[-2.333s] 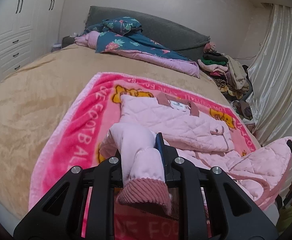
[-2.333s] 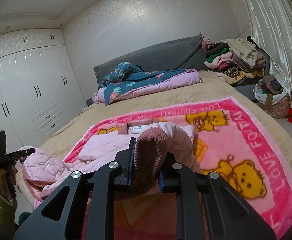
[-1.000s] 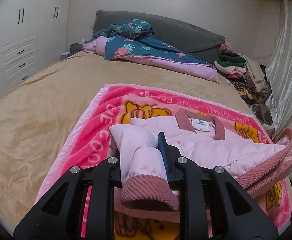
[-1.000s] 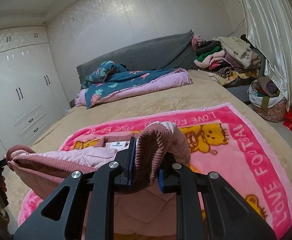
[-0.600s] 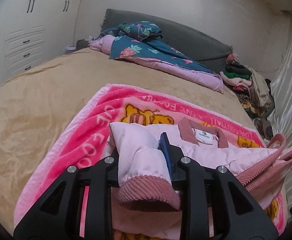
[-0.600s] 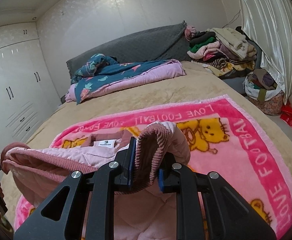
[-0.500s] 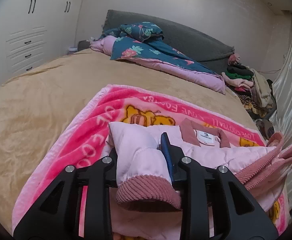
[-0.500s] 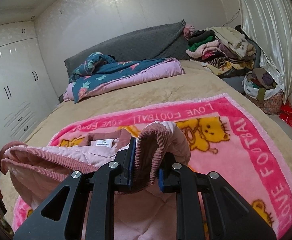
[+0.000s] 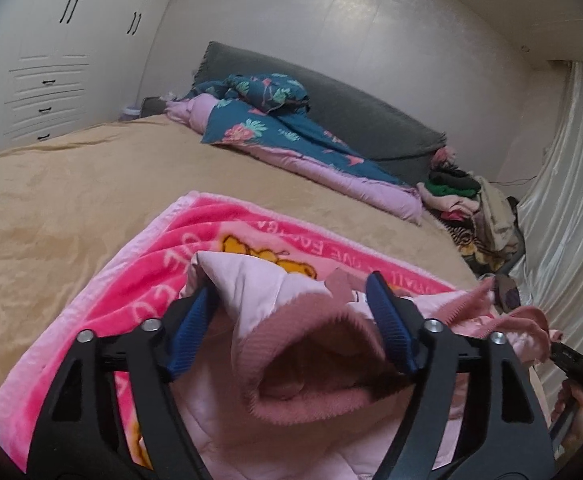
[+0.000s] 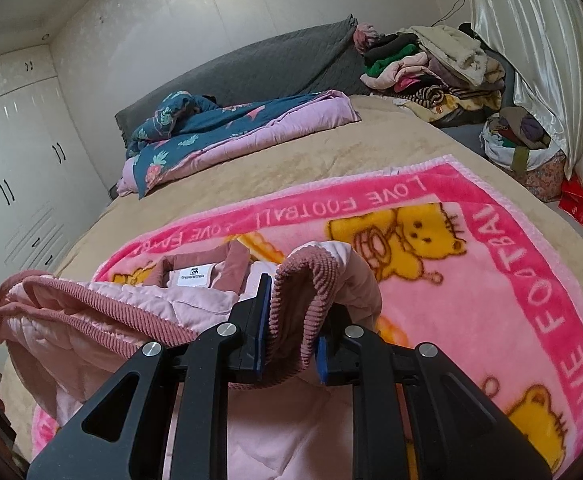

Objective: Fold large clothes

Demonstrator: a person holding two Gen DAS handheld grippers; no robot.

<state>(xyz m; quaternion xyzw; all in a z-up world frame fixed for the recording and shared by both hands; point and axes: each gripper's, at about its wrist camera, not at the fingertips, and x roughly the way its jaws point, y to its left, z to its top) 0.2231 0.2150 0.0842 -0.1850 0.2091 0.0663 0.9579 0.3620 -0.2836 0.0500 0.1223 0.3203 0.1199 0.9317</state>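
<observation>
Our left claw (image 9: 291,320) has just sprung apart, a cuff (image 9: 311,364) of the pink jacket (image 10: 195,300) loose between, while our right claw (image 10: 289,328) clamps the other cuff (image 10: 303,292).

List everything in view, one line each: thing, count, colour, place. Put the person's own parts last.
quilted padded jacket: one, pale pink with dusty-rose ribbed cuffs and collar, on the blanket.
fleece bear blanket: one, hot pink with yellow bears, on the bedspread.
plush bedspread: one, tan, covering the bed.
floral quilt: one, teal and lilac, bunched by the headboard.
padded headboard: one, grey, against the wall.
clothes pile: one, mixed colours, beside the curtain.
wardrobe: one, white, along the wall.
curtain: one, cream satin.
left gripper: black, just opened, cuff loose between the pads.
right gripper: black, clamped on the other cuff.
</observation>
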